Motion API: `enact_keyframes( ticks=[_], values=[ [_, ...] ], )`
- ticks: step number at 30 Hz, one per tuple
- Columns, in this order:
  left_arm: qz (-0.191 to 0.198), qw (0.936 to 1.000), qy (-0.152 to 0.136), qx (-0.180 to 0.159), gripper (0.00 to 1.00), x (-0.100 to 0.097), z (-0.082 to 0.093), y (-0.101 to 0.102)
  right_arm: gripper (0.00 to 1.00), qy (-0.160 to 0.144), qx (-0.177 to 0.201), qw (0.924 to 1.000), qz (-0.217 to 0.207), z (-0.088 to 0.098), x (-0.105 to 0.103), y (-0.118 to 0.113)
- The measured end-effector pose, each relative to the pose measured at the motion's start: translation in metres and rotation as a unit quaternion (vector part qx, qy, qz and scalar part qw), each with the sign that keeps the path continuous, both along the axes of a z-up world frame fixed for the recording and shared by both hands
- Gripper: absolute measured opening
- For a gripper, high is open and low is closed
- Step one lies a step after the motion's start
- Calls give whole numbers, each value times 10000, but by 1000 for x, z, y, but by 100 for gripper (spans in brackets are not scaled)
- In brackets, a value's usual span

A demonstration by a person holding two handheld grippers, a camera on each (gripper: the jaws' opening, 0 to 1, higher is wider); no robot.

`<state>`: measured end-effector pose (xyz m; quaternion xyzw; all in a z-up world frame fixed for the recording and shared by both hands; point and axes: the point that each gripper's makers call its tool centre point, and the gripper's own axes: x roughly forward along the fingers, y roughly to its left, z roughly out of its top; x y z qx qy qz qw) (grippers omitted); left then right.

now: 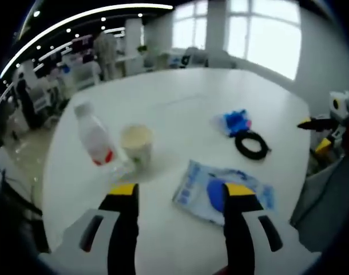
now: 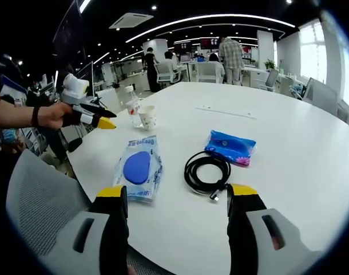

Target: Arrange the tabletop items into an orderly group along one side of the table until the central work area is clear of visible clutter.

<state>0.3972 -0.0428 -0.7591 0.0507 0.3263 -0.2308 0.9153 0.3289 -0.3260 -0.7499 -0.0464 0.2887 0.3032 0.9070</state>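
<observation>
On the white table (image 1: 220, 91) a clear bottle (image 1: 93, 137) with a red label stands beside a pale paper cup (image 1: 137, 143). A white-and-blue packet (image 1: 220, 192) lies just beyond my left gripper (image 1: 181, 192), which is open and holds nothing. Farther right lie a small blue pouch (image 1: 234, 121) and a coiled black cable (image 1: 252, 144). My right gripper (image 2: 177, 192) hangs open over the near table edge, short of the cable (image 2: 207, 172), the pouch (image 2: 230, 147) and the packet (image 2: 139, 169). The cup (image 2: 147, 117) and the bottle (image 2: 133, 109) stand at the far left.
A grey chair back (image 2: 43, 212) sits against the table edge (image 2: 289, 172) below my right gripper. A hand holds the left gripper (image 2: 97, 121) off the table's left side. The right gripper (image 1: 314, 134) shows beyond the table's right edge. People, desks and chairs fill the room behind.
</observation>
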Motion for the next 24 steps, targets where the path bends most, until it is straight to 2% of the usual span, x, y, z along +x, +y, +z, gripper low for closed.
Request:
enact_keyframes(
  ticks=[6,24],
  values=[
    [177,9997,13,-166,60,-13,0,-3,71,33,-23,10000,65,-2,-2,2],
    [456,9988,-6,-163,66,-49,3,-3,74,8,-28,10000,-17,1,-1,-1]
  ],
)
